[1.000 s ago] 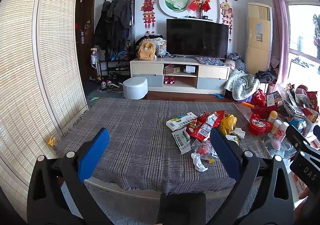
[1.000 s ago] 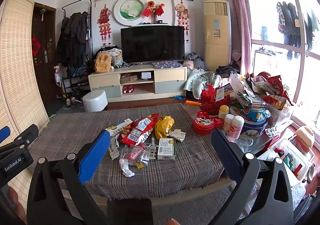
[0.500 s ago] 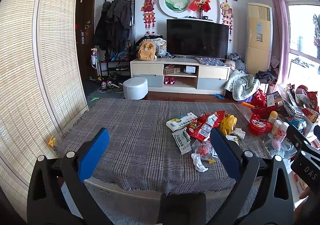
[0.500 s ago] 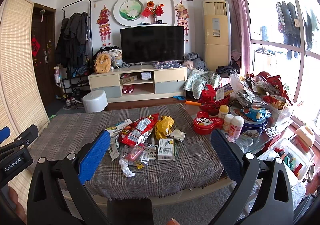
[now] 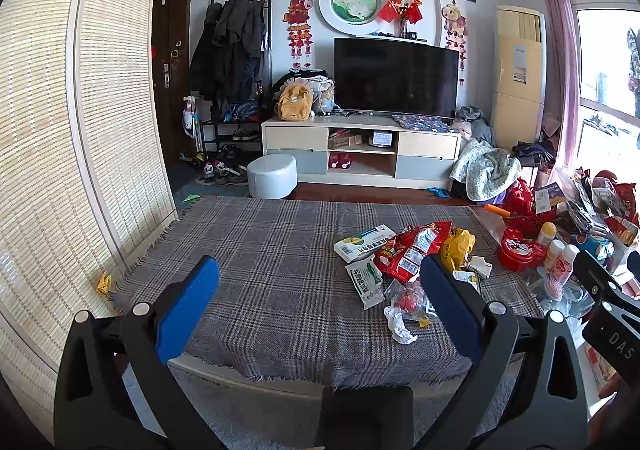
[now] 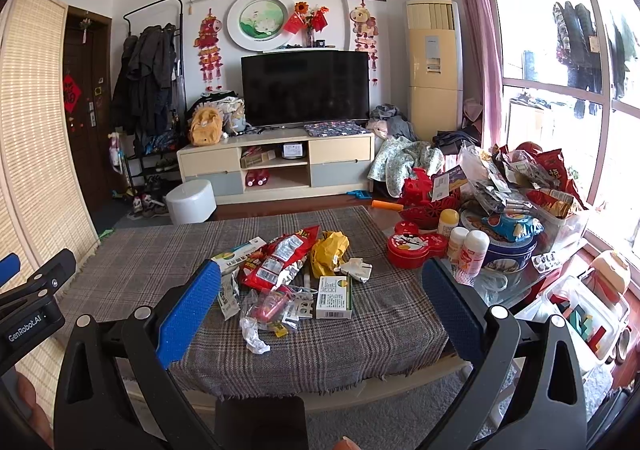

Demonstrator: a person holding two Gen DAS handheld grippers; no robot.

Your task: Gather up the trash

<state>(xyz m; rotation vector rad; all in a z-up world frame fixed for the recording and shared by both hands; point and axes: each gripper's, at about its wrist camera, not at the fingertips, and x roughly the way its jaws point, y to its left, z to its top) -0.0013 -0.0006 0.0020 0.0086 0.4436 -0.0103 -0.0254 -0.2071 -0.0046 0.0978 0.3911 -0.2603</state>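
Trash lies in a pile on the plaid-covered table (image 6: 160,270): a red snack bag (image 6: 280,254), a yellow wrapper (image 6: 326,250), a small green-and-white box (image 6: 334,296), a long flat box (image 6: 240,250), clear crumpled wrappers (image 6: 272,306) and a white scrap (image 6: 256,342). The pile shows at the right in the left wrist view, with the red bag (image 5: 412,246). My left gripper (image 5: 318,290) is open and empty, held before the table's near edge. My right gripper (image 6: 320,286) is open and empty, short of the pile.
A glass side table (image 6: 516,282) to the right holds a red tin (image 6: 416,246), white bottles (image 6: 468,246), a blue tin and snack bags. A TV cabinet (image 6: 276,166) and a white stool (image 6: 191,201) stand beyond. A bamboo screen (image 5: 60,150) stands to the left.
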